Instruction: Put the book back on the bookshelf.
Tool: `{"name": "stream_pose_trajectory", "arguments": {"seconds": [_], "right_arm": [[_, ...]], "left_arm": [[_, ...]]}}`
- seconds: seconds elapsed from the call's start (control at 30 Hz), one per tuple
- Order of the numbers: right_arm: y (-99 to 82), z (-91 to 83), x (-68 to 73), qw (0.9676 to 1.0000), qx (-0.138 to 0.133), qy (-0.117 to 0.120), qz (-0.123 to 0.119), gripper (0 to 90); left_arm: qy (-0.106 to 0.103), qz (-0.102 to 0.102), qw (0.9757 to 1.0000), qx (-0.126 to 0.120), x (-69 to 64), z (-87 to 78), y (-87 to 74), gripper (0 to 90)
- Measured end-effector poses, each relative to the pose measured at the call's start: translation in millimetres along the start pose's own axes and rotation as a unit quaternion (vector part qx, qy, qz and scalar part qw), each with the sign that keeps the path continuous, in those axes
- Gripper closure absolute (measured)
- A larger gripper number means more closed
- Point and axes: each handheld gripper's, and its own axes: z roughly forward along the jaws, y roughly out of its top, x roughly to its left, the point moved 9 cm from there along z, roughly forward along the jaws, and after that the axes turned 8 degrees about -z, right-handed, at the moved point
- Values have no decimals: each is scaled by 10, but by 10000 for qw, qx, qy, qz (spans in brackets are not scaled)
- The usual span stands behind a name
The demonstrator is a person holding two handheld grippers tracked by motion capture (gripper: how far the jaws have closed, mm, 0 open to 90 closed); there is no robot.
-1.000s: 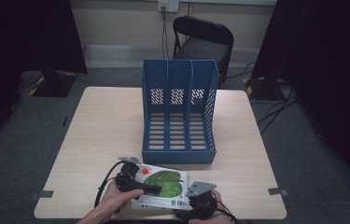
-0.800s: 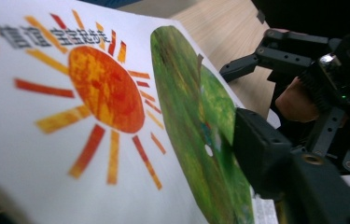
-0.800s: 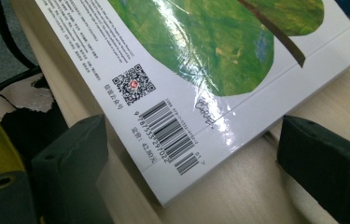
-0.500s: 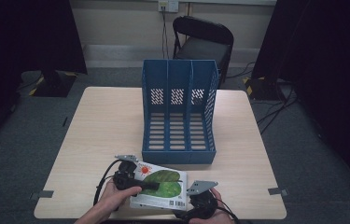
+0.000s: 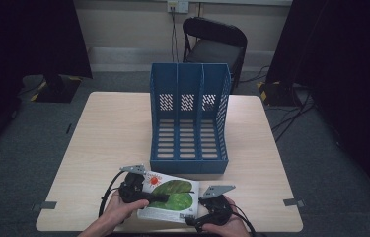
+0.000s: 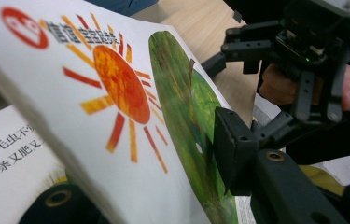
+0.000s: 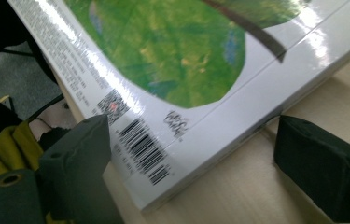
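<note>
Glossy picture book (image 5: 168,195) lies at the table's (image 5: 108,143) near edge, just in front of the blue file rack (image 5: 188,118). The left gripper (image 5: 159,198) has just been closing and now clamps the book's raised front cover (image 6: 116,93) between its pads. The right gripper (image 7: 196,172) stands open, its jaws either side of the book's near right corner without pressing it.

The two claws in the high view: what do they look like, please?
Both are black. The left claw and the right claw each carry a grey three-cornered plate on top and trail a black cable. Their jaws end in blocky black pads. The forearms are bare.
</note>
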Motion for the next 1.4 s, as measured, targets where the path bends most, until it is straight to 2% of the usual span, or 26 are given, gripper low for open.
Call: {"name": "stream_pose_trajectory", "arguments": {"seconds": [0.27, 0.37, 0.47, 0.6, 0.77, 0.87, 1.03, 1.17, 1.4], "right_arm": [[38, -12, -68, 9998, -113, 98, 157, 126], [52, -20, -65, 9994, -170, 197, 214, 128], [77, -32, -59, 9988, -272, 290, 284, 131], [83, -72, -73, 9987, -307, 272, 313, 180], [95, -129, -87, 9985, -417, 134, 340, 247], [119, -198, -89, 9979, -552, 116, 331, 312], [151, -318, -37, 9964, -773, 153, 323, 351], [205, -450, -7, 9934, -1079, 268, 266, 422], [208, -454, -36, 9937, -1061, 271, 219, 481]], "left_arm": [[-63, 330, 9994, 24, -74, 22, 3, 698], [-191, 641, 9977, 110, -157, 35, -12, 704], [-239, 808, 9963, 160, -211, 47, -24, 714], [-214, 854, 9960, 164, -213, 49, -28, 716], [-148, 920, 9955, 160, -220, 45, -29, 718], [-172, 896, 9956, 196, -221, 52, -39, 718], [-126, 869, 9960, 171, -207, 39, -37, 712], [-9, 956, 9953, 155, -176, 24, -37, 692], [-33, 946, 9954, 145, -163, 27, -34, 680]]}}
